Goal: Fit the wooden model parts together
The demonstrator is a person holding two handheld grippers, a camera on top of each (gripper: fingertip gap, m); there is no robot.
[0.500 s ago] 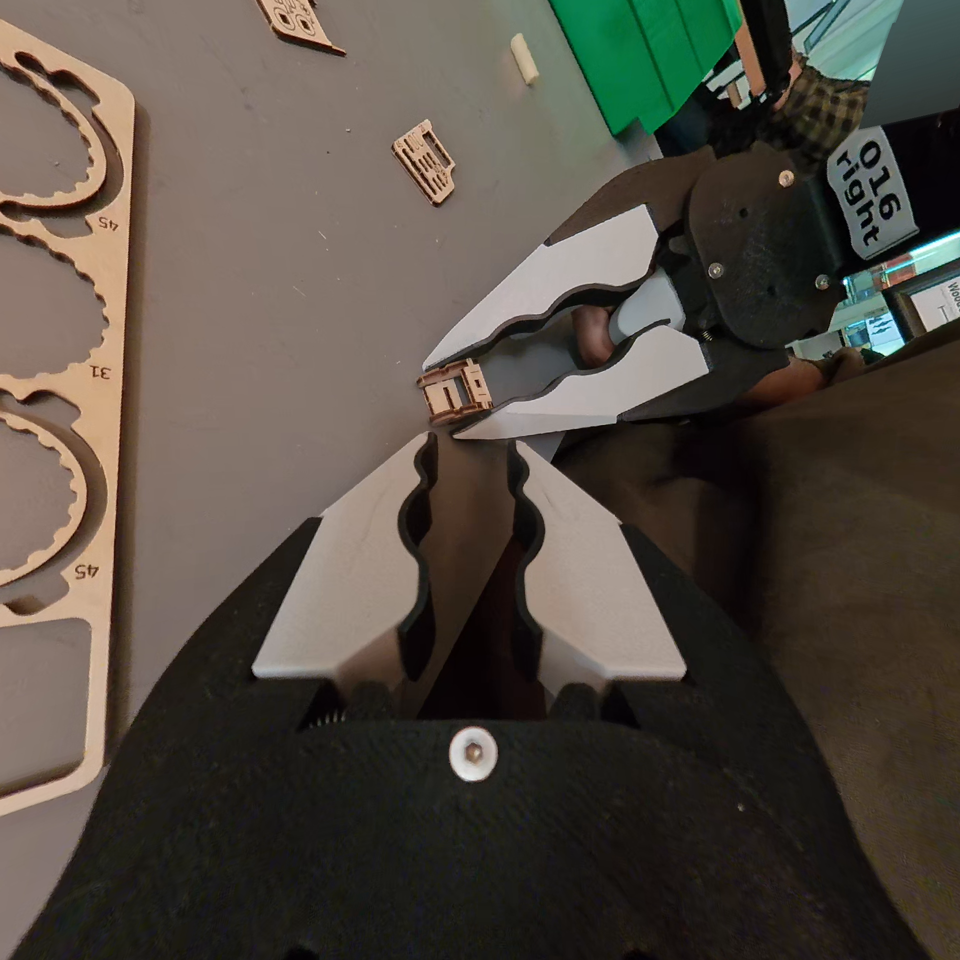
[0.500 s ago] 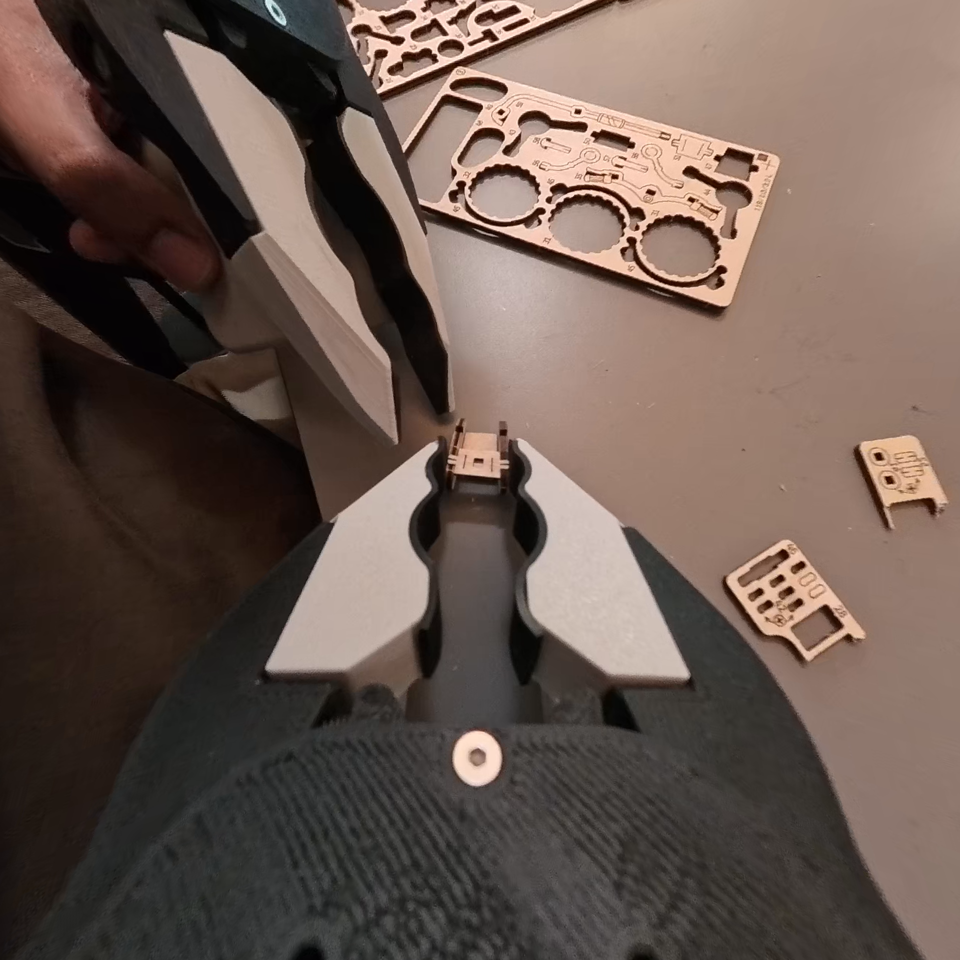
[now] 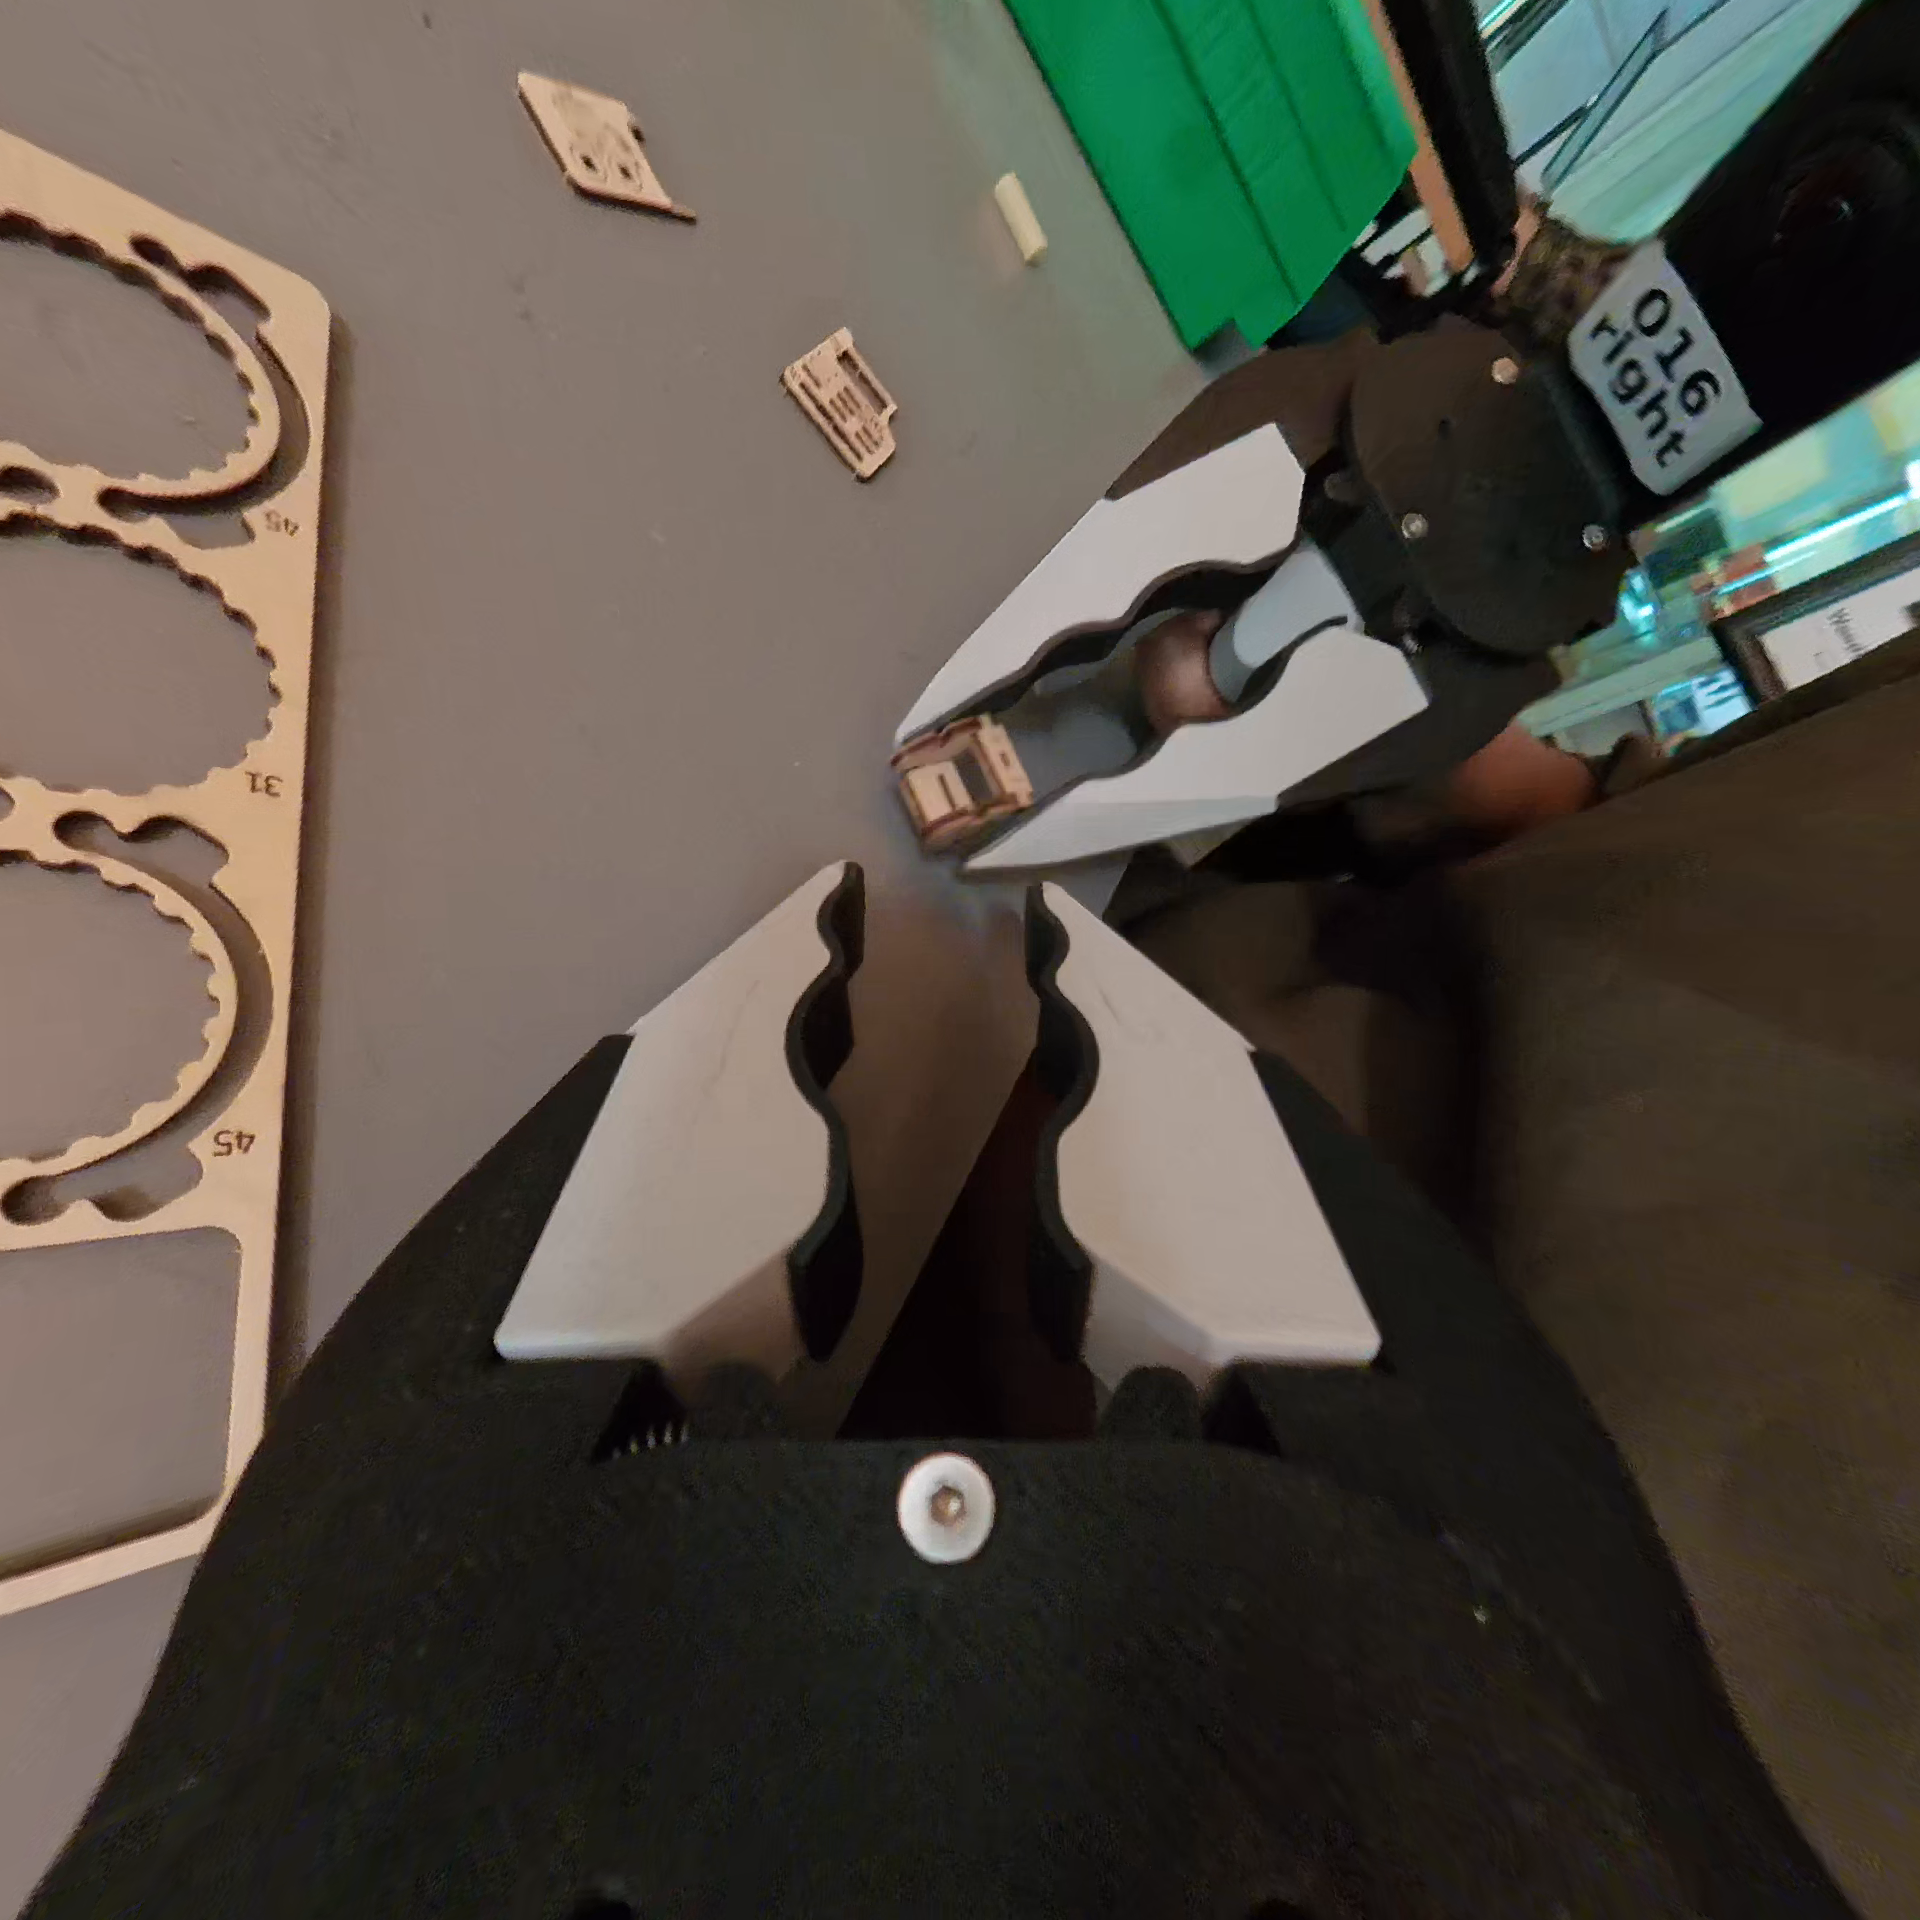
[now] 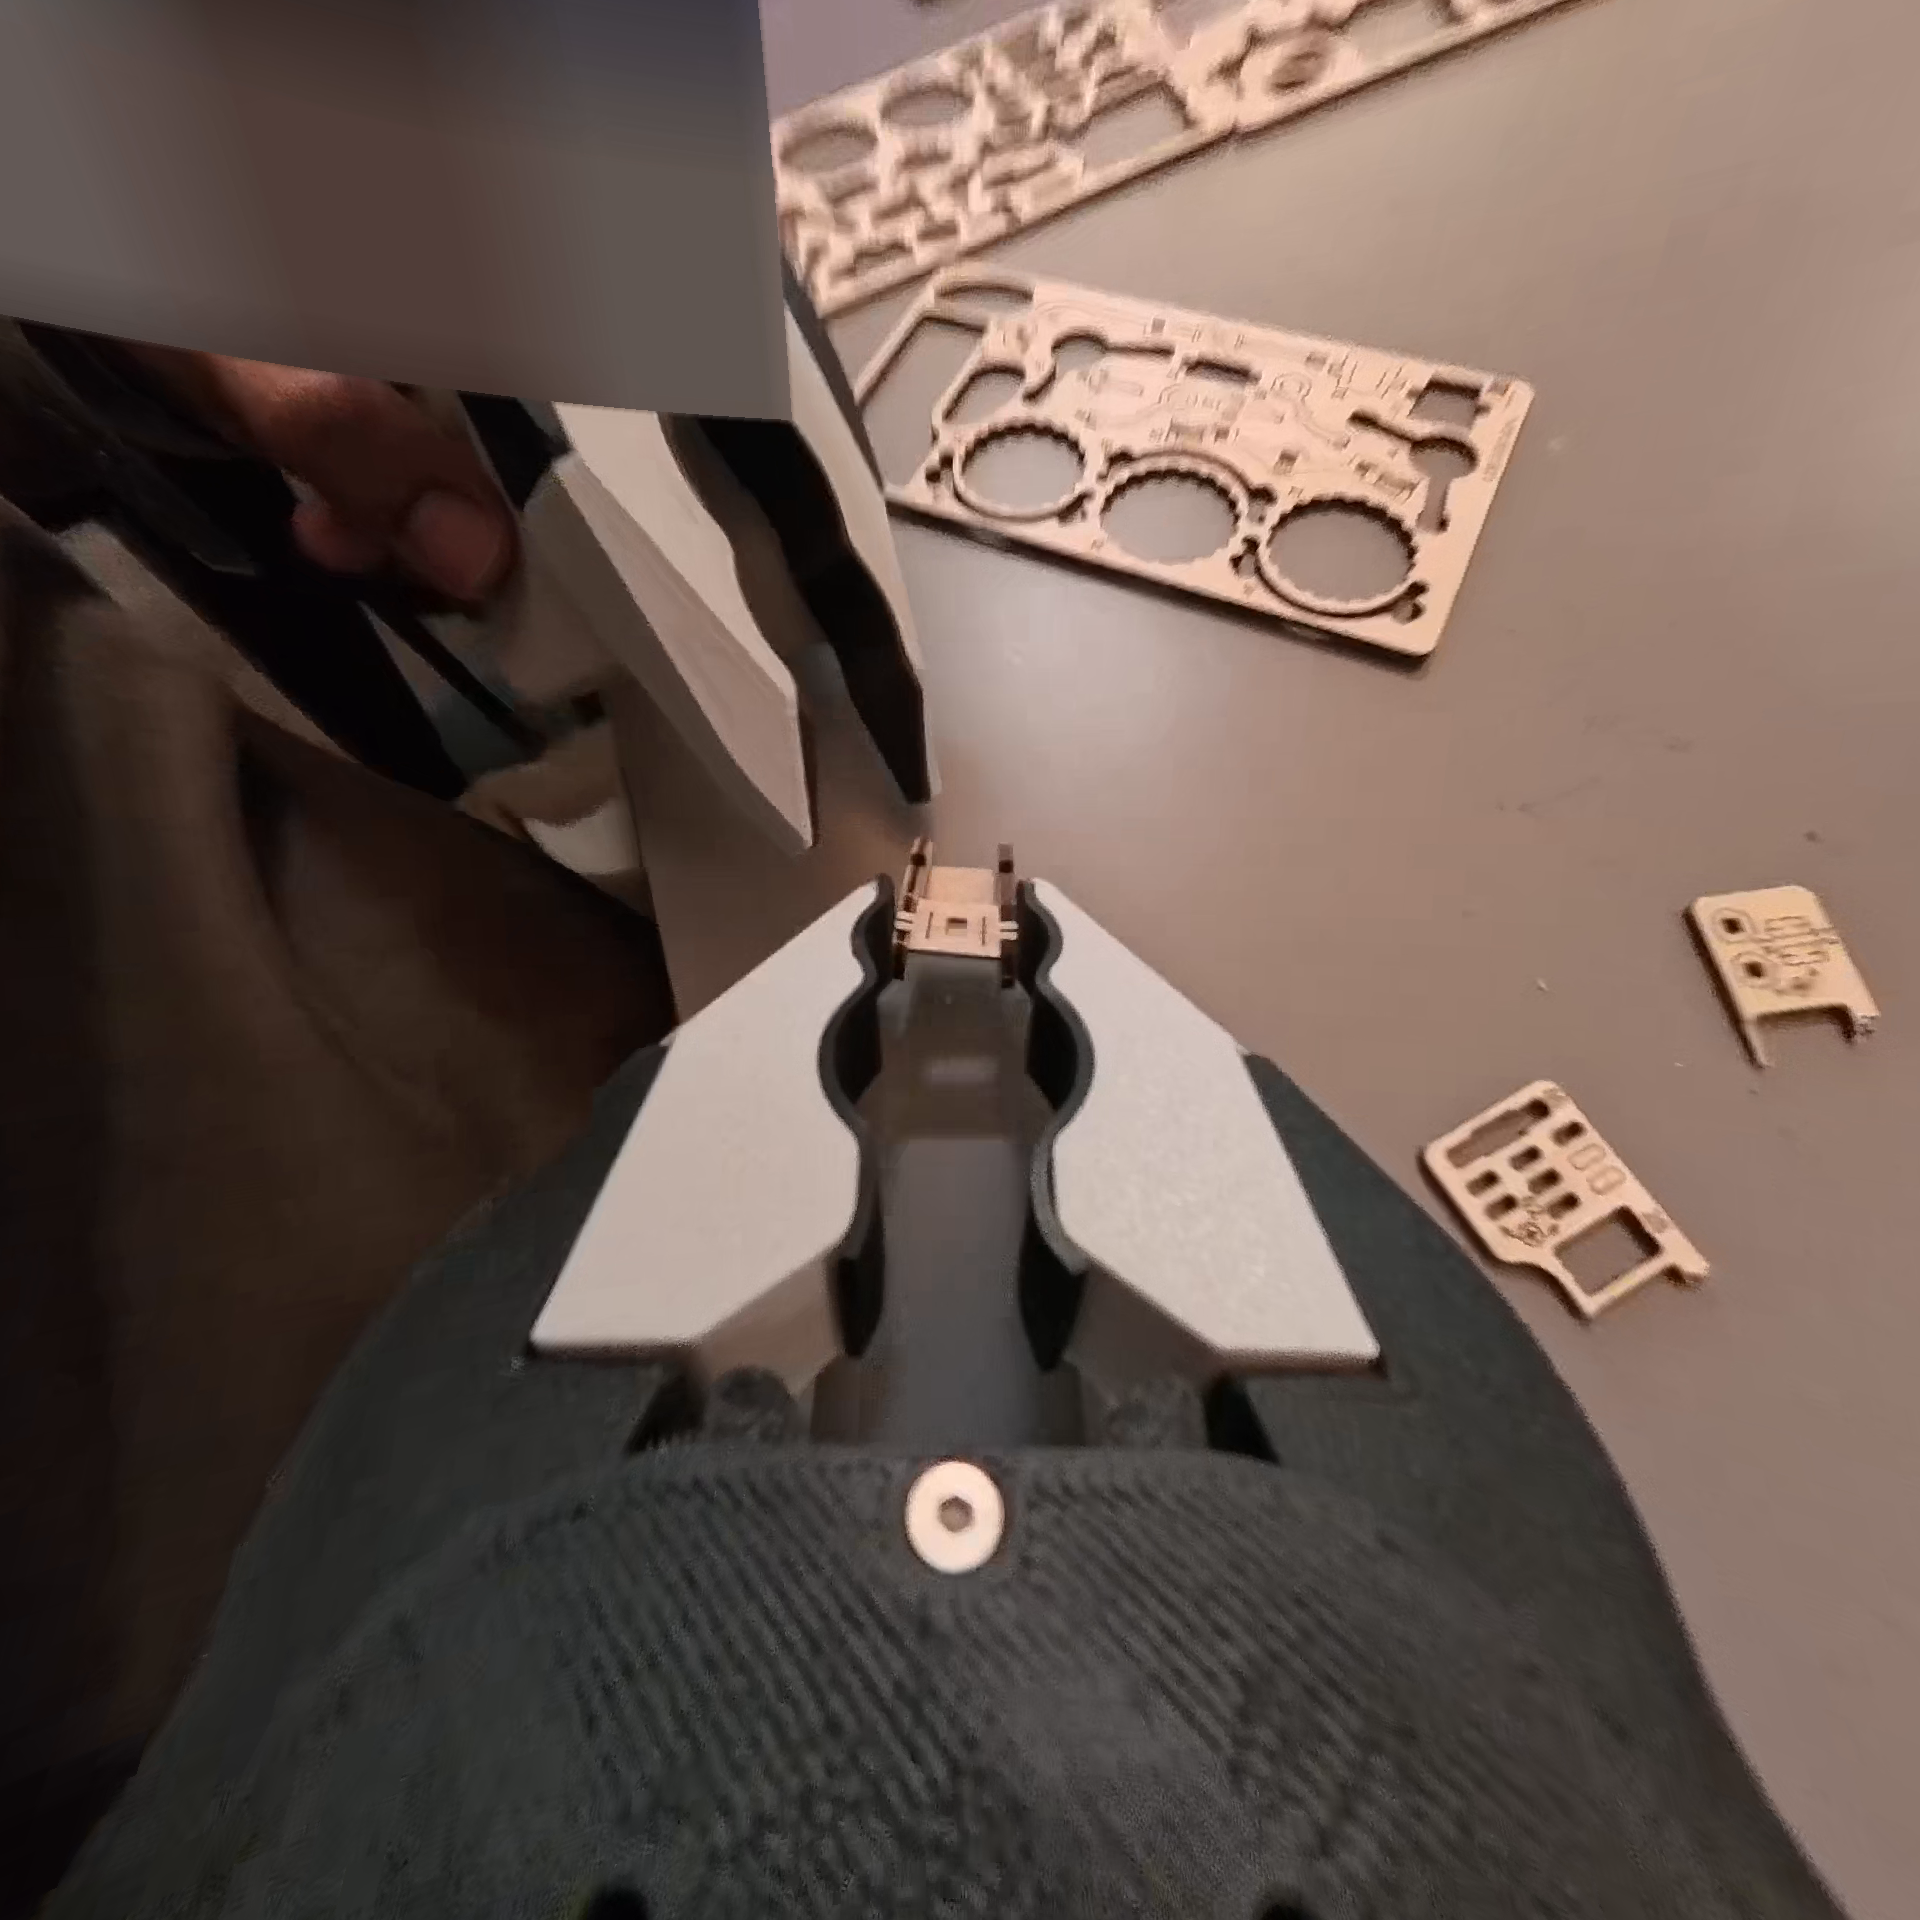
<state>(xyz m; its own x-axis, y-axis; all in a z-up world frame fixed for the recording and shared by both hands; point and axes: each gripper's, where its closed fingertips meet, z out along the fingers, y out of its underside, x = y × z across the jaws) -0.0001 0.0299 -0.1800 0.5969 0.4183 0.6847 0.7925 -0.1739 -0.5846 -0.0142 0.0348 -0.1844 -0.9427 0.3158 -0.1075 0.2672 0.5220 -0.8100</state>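
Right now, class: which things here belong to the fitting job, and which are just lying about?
In the job:
- wooden assembly, clamped in the right gripper
- left gripper, open and empty
- two loose flat parts: slotted, notched

Lying about:
- punched-out sheet with toothed round holes
- second sheet behind it
- green panel
- small pale block

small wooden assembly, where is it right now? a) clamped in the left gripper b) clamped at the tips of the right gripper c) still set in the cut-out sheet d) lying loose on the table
b: the small wooden assembly sits pinched between the fingertips of the right gripper, while the left gripper is open with nothing between its fingers.
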